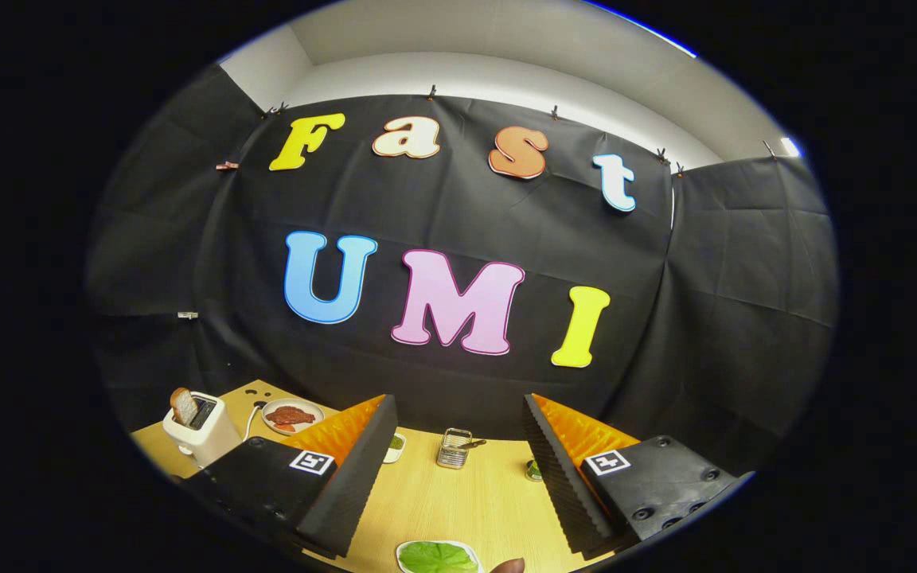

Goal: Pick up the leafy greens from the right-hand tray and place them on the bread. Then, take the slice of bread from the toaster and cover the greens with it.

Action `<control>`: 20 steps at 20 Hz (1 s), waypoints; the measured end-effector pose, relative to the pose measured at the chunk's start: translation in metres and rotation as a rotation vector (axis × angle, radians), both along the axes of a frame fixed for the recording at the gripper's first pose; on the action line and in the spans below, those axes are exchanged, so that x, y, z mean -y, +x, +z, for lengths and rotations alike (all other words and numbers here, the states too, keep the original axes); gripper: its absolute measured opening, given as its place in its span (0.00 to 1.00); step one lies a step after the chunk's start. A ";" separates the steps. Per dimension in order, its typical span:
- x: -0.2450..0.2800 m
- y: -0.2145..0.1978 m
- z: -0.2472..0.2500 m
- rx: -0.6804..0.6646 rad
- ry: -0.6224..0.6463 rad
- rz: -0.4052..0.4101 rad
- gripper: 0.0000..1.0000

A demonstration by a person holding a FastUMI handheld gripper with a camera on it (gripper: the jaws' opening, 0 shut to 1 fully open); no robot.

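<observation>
The gripper [458, 469] hangs above the wooden table [466, 501] with its two fingers spread wide and nothing between them; only bare tabletop shows in the gap. This looks like the first step, the reach for the greens, with no grasp made yet.

At about 6 o'clock from the gap, nearest the camera and low between the finger bases, lies a green leaf [436, 557] on a small white plate [407, 549], most likely the leafy greens the task names, though whether this plate is the right-hand tray cannot be told. A brown rounded thing [509, 566] sits just beside the plate at its 3 o'clock; too little of it shows to name it.

Beyond the fingertips, at about 12 o'clock, stands a small wire basket [454, 447]. Just past the left finger's tip, at about 11 o'clock, is a small white dish with something green in it [395, 447], and close by the right finger's inner face, at 1 o'clock, a small green object [534, 471], too small to identify.

Further out at 10 o'clock is a white plate with reddish-brown food [292, 415], possibly meat. Beyond that, at 9 to 10 o'clock, stands the white toaster [202, 430] with a slice of bread [184, 406] upright in its slot and its cord trailing toward the plate.

The bread that should receive the greens cannot be made out. The next move, as I judge it, calls for tipping the fingers down and drawing back over the leaf, then closing lightly on its edge, since a thin leaf lying flat gives little to pinch.
</observation>
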State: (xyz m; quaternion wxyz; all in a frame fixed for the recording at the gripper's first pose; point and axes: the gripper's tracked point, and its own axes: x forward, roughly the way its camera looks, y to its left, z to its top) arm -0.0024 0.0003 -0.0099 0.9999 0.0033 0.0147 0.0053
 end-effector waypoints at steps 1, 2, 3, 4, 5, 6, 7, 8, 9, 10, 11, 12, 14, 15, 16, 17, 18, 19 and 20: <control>-0.001 0.000 -0.001 0.000 0.000 0.000 0.98; 0.000 0.000 0.000 0.001 0.000 -0.001 0.98; 0.000 -0.001 0.000 0.000 0.000 0.000 0.98; 0.000 -0.001 0.000 0.001 0.000 0.000 0.98; 0.000 -0.002 0.000 0.001 -0.001 -0.001 0.98; 0.000 -0.002 0.000 0.001 -0.001 0.000 0.98; 0.001 -0.002 0.000 0.001 0.000 -0.001 0.98; 0.001 -0.002 0.000 0.001 0.001 0.000 0.98; 0.001 -0.002 0.000 0.002 0.001 0.000 0.98; 0.001 -0.002 0.000 0.002 0.001 0.000 0.98; 0.001 -0.002 0.000 0.002 0.000 -0.001 0.98; 0.001 -0.002 0.000 0.002 0.001 -0.002 0.98; 0.001 -0.001 -0.001 -0.001 0.002 -0.001 0.98; 0.002 0.000 -0.001 0.000 0.002 0.000 0.98; 0.002 0.000 -0.001 0.000 0.002 -0.001 0.98; 0.002 0.000 0.000 0.000 0.001 -0.001 0.98; 0.002 0.001 -0.001 0.000 0.001 -0.001 0.98; 0.001 0.001 -0.002 -0.002 0.002 0.000 0.98; 0.000 0.000 -0.002 -0.003 0.002 0.002 0.98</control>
